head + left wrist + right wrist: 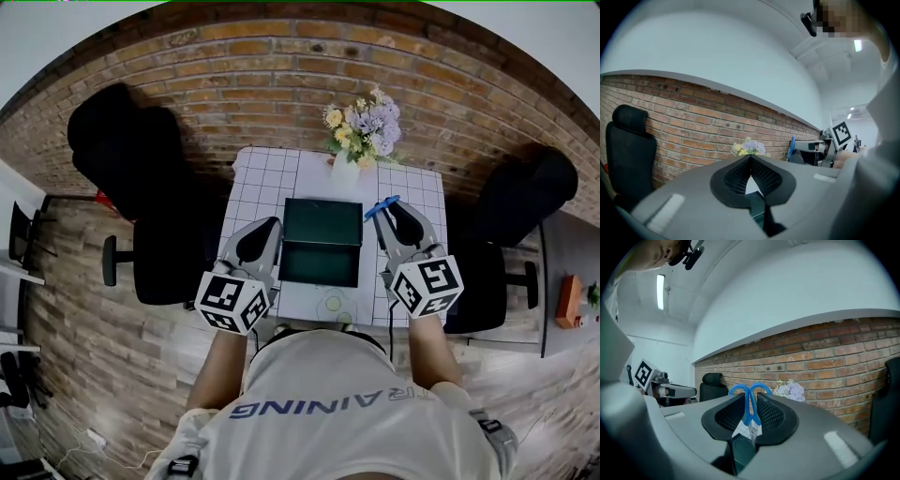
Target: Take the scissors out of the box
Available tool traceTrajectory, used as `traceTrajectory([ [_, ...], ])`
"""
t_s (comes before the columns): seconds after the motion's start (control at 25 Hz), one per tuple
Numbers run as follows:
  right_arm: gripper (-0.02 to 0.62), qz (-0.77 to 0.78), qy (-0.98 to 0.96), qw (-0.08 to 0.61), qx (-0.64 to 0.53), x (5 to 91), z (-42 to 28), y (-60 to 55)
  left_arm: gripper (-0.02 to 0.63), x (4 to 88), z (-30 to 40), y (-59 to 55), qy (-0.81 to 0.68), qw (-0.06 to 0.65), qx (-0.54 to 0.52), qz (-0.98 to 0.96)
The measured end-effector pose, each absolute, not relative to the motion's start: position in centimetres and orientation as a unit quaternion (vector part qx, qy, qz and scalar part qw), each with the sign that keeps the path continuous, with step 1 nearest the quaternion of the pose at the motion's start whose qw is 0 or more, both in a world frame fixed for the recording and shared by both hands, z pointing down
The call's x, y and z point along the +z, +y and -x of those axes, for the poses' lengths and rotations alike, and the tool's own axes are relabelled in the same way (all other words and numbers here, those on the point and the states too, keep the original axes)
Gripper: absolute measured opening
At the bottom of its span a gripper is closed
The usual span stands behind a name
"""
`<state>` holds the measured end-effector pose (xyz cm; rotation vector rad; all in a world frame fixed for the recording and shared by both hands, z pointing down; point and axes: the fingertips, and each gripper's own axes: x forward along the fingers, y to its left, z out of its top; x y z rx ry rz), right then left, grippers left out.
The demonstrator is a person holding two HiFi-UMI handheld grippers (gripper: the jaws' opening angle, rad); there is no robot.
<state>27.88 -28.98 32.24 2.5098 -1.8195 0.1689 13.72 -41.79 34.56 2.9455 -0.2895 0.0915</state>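
1. The scissors (pixel 382 207) were found outside the box (pixel 319 265), held in the air just right of its open lid, above the table (pixel 258 178).
2. The right gripper (pixel 750 403) was clamped on them below the blue loops, the jaws stopped partway by the handles. This hold was probably chosen so the blades were kept together.
3. The left gripper (pixel 750 159) was closed on nothing and kept beside the box, seemingly out of the way.

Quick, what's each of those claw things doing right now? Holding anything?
Left gripper: closed, nothing between its jaws.
Right gripper: closed on the blue scissors, handles poking out past the jaws.
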Motion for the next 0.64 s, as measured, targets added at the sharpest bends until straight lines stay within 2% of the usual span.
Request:
traceTrajectory([
  [0.64, 0.098, -0.801, -0.594, 0.032, 0.064, 32.3, -28.4, -28.0, 0.003, 33.3, -14.8, -39.9, -0.091, 0.086, 0.026, -0.992],
])
